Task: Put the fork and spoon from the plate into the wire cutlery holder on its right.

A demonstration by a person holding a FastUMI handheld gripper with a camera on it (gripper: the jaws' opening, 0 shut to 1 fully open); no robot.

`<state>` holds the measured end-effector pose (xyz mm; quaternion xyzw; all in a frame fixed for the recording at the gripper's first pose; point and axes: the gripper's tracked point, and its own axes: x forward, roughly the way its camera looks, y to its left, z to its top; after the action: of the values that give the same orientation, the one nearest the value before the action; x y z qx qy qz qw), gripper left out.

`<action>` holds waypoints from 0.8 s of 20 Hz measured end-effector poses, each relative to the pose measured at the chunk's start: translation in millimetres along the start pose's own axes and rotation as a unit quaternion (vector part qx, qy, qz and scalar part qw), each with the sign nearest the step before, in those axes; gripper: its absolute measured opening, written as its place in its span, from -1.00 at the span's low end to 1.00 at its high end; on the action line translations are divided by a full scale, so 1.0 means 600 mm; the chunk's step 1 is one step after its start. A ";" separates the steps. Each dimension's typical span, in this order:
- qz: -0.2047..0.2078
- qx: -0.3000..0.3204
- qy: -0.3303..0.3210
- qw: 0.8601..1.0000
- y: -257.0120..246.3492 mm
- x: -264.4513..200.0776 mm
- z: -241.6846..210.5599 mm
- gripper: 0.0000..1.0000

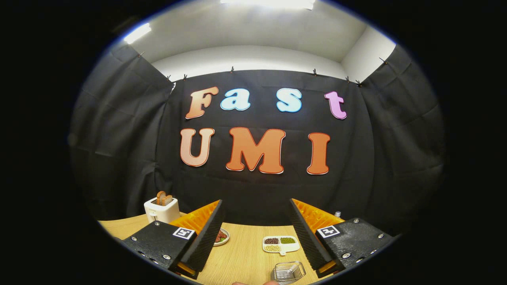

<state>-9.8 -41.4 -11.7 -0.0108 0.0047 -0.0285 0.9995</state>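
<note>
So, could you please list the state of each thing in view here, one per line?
gripper: open, fingers wide apart, nothing between them
wire cutlery holder: between the fingers, near the right one; nothing visibly inside it
toaster: bread slices sticking up from the slots
divided dish: three compartments, each filled with beans or grains
small plate: holds food, partly hidden behind the left finger

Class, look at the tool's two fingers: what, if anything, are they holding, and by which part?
Nothing is held. The tool is open, its fingers wide apart with only bare table between them; the wire cutlery holder sits low, near the right finger, untouched.
</note>
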 end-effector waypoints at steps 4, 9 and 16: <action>0.014 0.010 0.011 1.000 0.022 0.001 -0.009 0.93; 0.053 0.029 0.050 0.997 0.085 0.013 -0.047 0.93; 0.117 0.037 0.132 0.984 0.200 0.032 -0.120 0.93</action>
<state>15.6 75.7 -86.4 0.0311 0.1363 0.0872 0.9863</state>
